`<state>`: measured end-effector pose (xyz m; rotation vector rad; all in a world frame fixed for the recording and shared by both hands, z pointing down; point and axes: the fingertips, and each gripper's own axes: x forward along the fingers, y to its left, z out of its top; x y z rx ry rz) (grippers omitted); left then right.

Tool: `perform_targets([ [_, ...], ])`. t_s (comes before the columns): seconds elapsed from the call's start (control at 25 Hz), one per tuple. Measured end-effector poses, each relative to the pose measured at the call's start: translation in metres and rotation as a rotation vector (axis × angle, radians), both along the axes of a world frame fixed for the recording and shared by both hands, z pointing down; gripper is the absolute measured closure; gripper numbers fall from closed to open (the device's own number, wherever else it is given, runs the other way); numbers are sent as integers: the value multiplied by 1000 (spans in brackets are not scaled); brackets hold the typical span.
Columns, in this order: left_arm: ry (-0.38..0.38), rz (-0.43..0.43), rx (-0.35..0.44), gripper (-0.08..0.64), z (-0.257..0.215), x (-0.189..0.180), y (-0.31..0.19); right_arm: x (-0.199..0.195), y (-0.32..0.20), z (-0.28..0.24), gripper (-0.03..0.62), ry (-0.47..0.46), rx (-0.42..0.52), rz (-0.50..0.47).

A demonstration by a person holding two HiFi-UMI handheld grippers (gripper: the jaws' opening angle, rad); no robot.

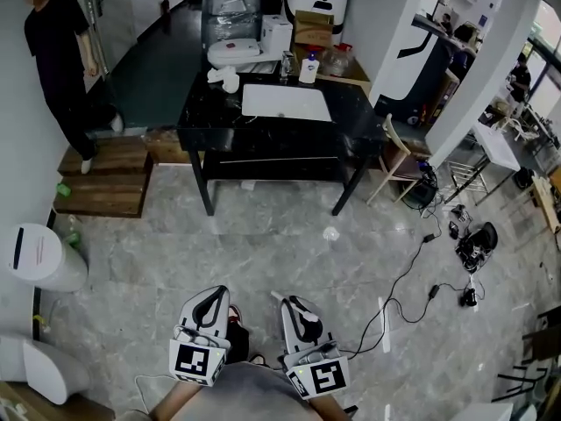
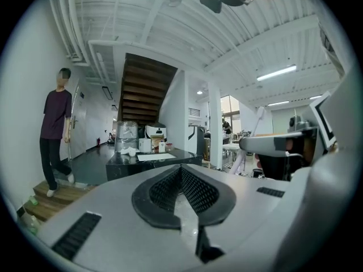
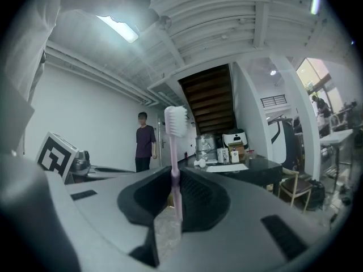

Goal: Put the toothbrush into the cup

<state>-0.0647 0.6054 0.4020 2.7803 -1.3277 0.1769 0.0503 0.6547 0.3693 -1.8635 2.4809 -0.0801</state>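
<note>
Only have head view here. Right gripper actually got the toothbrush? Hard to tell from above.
Observer: Yes. In the right gripper view, the right gripper is shut on the toothbrush, pinching its handle.
Operator: Orientation?
Observer: Upright, with the bristles on top, well above the jaws.
Operator: Left one carrying anything?
Observer: No. In its own view the left gripper has its jaws together with nothing between them.
</note>
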Motion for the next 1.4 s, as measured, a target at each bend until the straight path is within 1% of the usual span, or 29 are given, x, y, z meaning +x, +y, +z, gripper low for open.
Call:
perform_targets([
  [0.16,10,-10,-12,551,0,-5,-43,-2,-43,-2,538,0,-2,7],
  [0.4,22,-4,27,551,-12,-12,-106,-10,-102,-11,538,9,13,12],
  [0.68,21,15,29,551,-20,-23,-161,-25,-160,-20,538,14,29,21],
  [0.88,22,27,29,551,-22,-31,-187,-36,-184,-23,538,17,31,25],
  [1.12,44,29,24,551,-21,-35,-209,-40,-208,-22,538,16,22,24],
  [1.4,92,17,14,551,-24,-25,-239,-35,-240,-23,538,19,21,-6],
])
